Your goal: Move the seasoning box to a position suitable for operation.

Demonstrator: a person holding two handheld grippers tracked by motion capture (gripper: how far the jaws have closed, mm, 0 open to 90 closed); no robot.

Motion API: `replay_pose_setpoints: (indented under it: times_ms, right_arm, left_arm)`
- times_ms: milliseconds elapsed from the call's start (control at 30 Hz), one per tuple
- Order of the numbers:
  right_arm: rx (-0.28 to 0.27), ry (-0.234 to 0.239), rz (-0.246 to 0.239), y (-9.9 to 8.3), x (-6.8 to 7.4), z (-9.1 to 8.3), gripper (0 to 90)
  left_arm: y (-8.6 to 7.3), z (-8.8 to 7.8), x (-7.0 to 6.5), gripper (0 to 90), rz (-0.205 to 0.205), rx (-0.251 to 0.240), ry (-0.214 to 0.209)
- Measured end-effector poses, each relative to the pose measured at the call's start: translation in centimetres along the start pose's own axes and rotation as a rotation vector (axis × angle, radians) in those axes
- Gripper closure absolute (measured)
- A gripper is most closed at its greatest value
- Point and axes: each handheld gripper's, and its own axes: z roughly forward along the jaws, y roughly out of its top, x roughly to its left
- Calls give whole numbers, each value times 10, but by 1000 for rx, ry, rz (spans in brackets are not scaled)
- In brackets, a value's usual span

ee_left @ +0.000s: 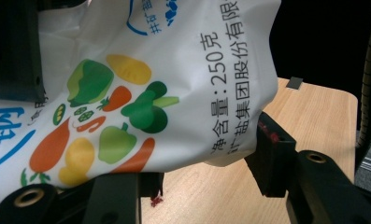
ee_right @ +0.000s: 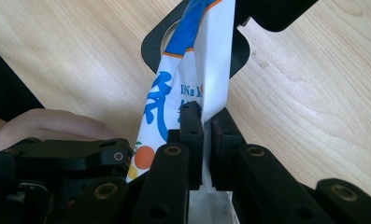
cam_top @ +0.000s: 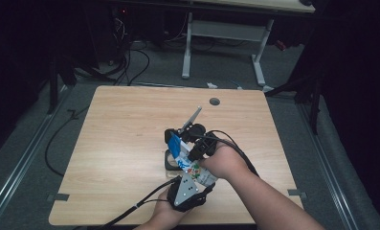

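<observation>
A white pouch (cam_top: pixel 191 168) printed with coloured vegetables and blue lettering hangs between both grippers above the wooden table (cam_top: pixel 120 143). My left gripper (cam_top: pixel 189 176), with its grey three-cornered plate, comes up from the near edge and is shut on the pouch's full lower body (ee_left: pixel 127 93), one pad (ee_left: pixel 269 154) pressing its side. My right gripper (cam_top: pixel 190 146) is shut on the pouch's flat upper edge (ee_right: pixel 211 60), its jaws nearly together (ee_right: pixel 206 128). The pouch's top reaches into a black device (cam_top: pixel 178 136) with a pale lever (cam_top: pixel 193 116) sticking up.
The black device's base (ee_right: pixel 150 49) rests on the table mid-right. A round cable hole (cam_top: pixel 214 101) lies near the far edge. Cables (cam_top: pixel 130 211) trail off the near edge. A white-legged desk (cam_top: pixel 226 33) stands beyond on the grey floor.
</observation>
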Motion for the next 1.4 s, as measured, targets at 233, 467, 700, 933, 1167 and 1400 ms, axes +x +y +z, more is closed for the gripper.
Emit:
replay_pose_setpoints:
  times_ms: [233, 467, 700, 933, 1167, 1400]
  right_arm:
    - [2, 0, -2, 1, -1, 1, 858]
    - [4, 0, -10, 6, -3, 3, 857]
    - [9, 0, -17, 7, -4, 0, 858]
    - [14, -4, -6, 8, -1, -1, 858]
    - [23, -12, -32, 8, 0, -2, 856]
    - [37, -17, -19, 3, -1, -5, 853]
  left_arm:
    - [0, 1, 1, 530, -9, 0, 0]
    - [1, 1, 4, 529, -22, -2, 2]
    - [0, 1, 4, 519, -38, -14, -8]
    - [-1, -1, 4, 513, -42, -22, -9]
    - [-2, -1, 4, 518, -42, -25, -26]
    - [-1, 0, 0, 530, -27, -30, -43]
